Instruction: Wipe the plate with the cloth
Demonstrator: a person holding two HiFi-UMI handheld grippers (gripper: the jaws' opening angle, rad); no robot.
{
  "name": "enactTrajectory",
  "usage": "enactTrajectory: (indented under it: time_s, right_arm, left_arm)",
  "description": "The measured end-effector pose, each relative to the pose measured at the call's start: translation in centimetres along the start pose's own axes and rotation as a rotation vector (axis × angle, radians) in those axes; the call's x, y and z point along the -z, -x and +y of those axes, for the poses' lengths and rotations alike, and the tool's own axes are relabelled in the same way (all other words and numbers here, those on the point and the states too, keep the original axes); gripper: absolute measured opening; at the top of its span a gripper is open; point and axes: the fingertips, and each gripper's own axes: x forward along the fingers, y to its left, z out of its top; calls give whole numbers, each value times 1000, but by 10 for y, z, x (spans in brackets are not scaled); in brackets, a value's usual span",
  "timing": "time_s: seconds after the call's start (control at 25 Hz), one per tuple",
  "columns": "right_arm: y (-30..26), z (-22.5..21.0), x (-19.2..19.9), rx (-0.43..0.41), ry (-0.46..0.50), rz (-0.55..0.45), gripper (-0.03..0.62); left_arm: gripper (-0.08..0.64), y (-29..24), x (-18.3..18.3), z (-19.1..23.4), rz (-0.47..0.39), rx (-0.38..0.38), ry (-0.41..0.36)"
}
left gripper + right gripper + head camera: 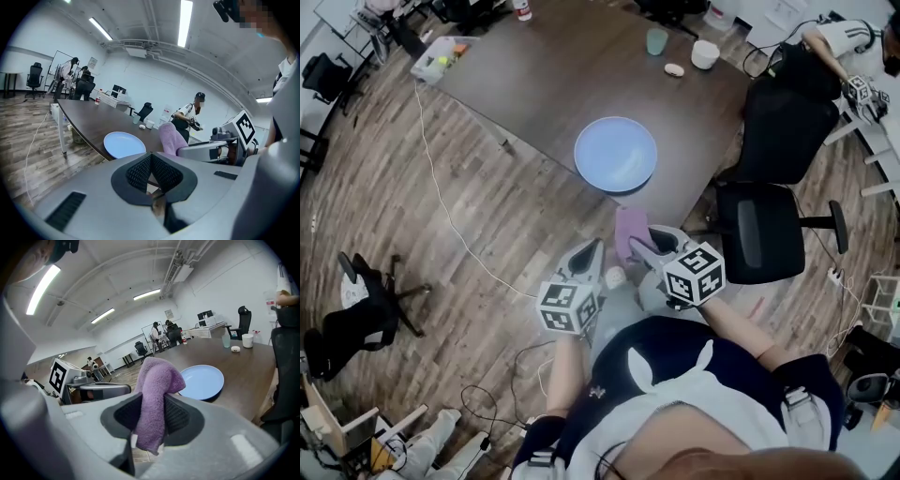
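Right tongs [152, 398] are clamped on a lilac terry cloth [157, 376], which is gripped mid-fold with its free end flopped over the top. Left tongs [151, 157] are shut, with nothing held. The cloth is judged light, soft and limp, and best kept bunched. A pale blue plate [202, 380], round, smooth, rigid and probably slippery, is seen ahead near the edge of the dark table [243, 366].

You stand on a grey-brown wood-plank floor [412, 216] facing a large dark brown wooden table [534, 75] at 12 o'clock. A black swivel office chair [766, 230] is at 3 o'clock and another black chair [356, 319] at 8 o'clock. Pale walls [37, 47] and long ceiling strip lights [185, 21] enclose the room.
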Motion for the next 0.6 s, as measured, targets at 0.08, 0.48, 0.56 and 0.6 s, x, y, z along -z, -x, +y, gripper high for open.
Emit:
enactTrajectory:
  time_s: [0.08, 0.48, 0.56, 0.6]
  right_arm:
    - [-5, -1, -8, 11, 53, -2, 127]
    - [-27, -10, -37, 22, 352, 62, 127]
    - [-37, -16, -42, 10, 371, 69, 127]
    - [-41, -20, -46, 3, 377, 73, 127]
  left_arm:
    - [5, -2, -5, 7, -13, -1, 9]
    - [5, -21, -19, 24, -11, 2, 31]
    - [5, -28, -24, 31, -5, -10, 32]
    - [4, -33, -27, 34, 0, -18, 31]
